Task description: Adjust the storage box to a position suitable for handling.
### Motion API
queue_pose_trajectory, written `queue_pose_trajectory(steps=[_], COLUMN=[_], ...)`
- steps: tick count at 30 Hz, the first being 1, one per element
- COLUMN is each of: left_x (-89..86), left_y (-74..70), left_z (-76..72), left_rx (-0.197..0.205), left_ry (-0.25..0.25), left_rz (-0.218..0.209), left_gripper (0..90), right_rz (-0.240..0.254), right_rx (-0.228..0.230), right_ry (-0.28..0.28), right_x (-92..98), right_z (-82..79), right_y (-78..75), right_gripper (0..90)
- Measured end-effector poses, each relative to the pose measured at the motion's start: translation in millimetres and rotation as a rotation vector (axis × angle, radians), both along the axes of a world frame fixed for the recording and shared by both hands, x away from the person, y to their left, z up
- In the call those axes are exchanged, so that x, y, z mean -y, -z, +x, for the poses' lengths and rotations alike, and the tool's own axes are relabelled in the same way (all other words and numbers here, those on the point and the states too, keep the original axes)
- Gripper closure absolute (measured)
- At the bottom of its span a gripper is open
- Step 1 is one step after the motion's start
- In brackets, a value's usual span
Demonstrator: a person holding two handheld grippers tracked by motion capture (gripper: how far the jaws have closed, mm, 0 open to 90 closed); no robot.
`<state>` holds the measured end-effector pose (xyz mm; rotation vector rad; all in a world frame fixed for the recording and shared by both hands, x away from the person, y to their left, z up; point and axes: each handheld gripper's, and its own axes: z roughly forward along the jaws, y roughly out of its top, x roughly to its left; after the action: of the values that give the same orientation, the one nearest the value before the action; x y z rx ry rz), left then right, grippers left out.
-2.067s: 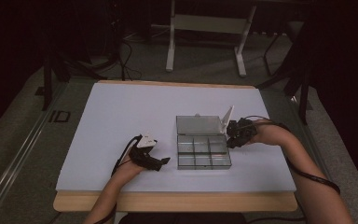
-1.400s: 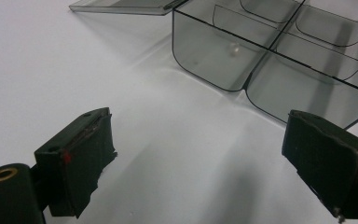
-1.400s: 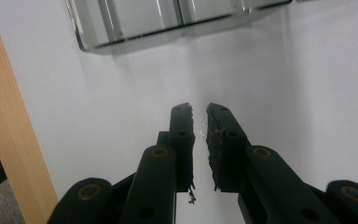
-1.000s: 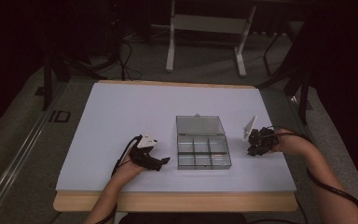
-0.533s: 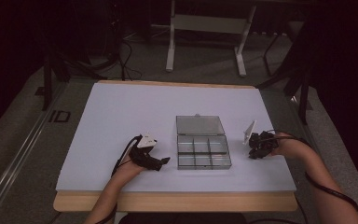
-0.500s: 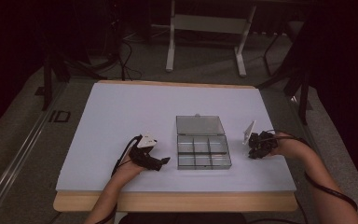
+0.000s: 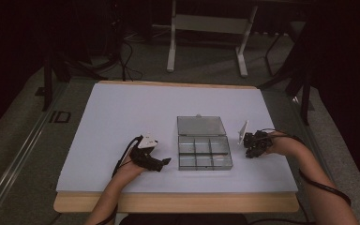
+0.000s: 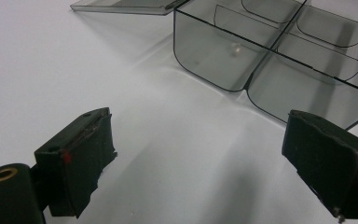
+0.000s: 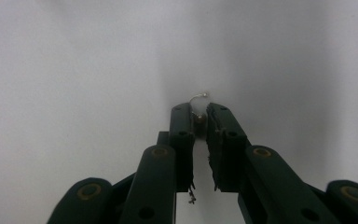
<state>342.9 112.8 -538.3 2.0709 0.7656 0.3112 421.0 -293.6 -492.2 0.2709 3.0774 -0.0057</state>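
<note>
1. left gripper (image 7: 165, 161), high view: rests on the white table cover (image 7: 122, 117), jaws standing wide apart w/ nothing between them. in the left gripper view the two black pads (image 8: 77, 156) sit either side of bare cover. the clear compartment box (image 8: 279, 60) lies just ahead of the fingertips, toward the right pad, near but not touching. likely reason: this hand waits beside the box, ready to steady it, w/o blocking the open top.

2. compartment box (image 7: 204, 152), high view: between the two grippers, lid (image 7: 200, 125) swung flat onto the cover on the far side. likely reason: lid laid back keeps every compartment reachable from above. a small pale speck shows in the compartment nearest the left fingertips; too small to identify.

3. right gripper (image 7: 253, 150), high view: to the right of the box, apart from it, tips angled down at the cover. right gripper view: jaws drawn nearly together, pinching a small hook (image 9: 198, 109). a brownish bit sits between the pads (image 9: 182, 122) at their very tips; the thin curved wire w/ a bead end sticks out just beyond them, over the cover. whether it touches the cover can't be told.

4. judgement: tip-only grip suits so small and thin an item, leaves the wire free, and allows a clean drop. the hook is outside the box, so this reads as either a pick-up off the cover or a set-down beside the box.
</note>
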Motion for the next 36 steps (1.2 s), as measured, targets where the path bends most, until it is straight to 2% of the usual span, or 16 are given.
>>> queue_pose_trajectory(steps=[8,16,21,36], left_x=[0.4,0.2,0.2,0.2], left_y=[0.0,0.1,0.0,0.0], left_z=[-0.3,-0.1,-0.2,-0.1], left_rx=[0.003,0.001,0.002,0.002], left_ry=[-0.001,-0.001,-0.001,0.0], left_rz=[0.003,0.001,0.002,0.002], left_gripper=[9.3,9.3,9.3,9.3], right_rz=[-0.022,-0.008,0.023,0.047], right_rx=[-0.03,-0.032,-0.03,-0.012], right_ry=[0.008,0.008,0.01,-0.048], right_x=[-3.1,-3.0,-4.3,-19.7], right_z=[1.9,1.5,0.4,-7.9], right_y=[0.4,-1.2,-11.9,-46.2], right_gripper=[84.5,86.3,86.3,86.3])
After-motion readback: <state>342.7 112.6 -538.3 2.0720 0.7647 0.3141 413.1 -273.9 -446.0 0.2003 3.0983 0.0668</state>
